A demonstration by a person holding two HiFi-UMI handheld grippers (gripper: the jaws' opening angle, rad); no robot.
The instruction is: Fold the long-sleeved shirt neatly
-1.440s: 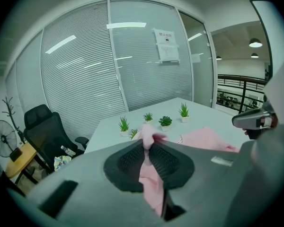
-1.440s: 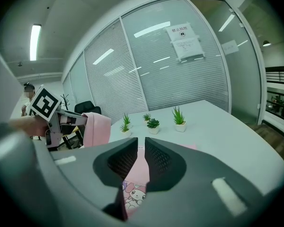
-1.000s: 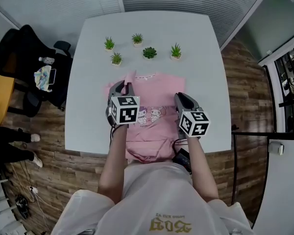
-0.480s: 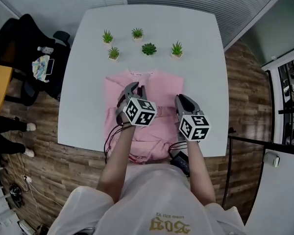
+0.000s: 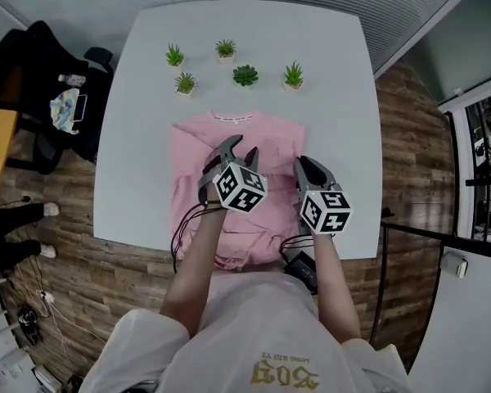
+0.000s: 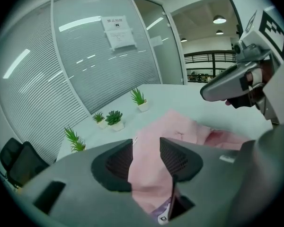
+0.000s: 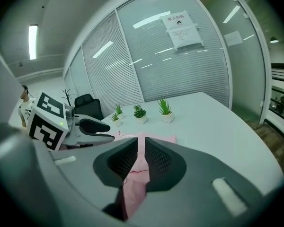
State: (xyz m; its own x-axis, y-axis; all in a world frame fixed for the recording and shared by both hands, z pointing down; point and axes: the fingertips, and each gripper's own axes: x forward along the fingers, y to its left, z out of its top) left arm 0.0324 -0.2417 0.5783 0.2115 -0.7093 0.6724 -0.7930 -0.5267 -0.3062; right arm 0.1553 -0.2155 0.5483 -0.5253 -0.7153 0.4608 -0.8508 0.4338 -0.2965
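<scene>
Left tool (image 5: 242, 144): lower middle of the frame, above the middle of the shirt; jaws spread, having just been opening; pink cloth shows in the gap, unpinched
Right tool (image 5: 303, 163): just right of it, by the shirt's right edge; jaws nearly together, pinching a fold of pink cloth
Shirt (image 5: 270, 137): pink, lying on the desk's near half, collar away from the person
Desk (image 5: 344, 97): white
Plants (image 5: 245, 75): five small pots beyond the collar, top middle
</scene>
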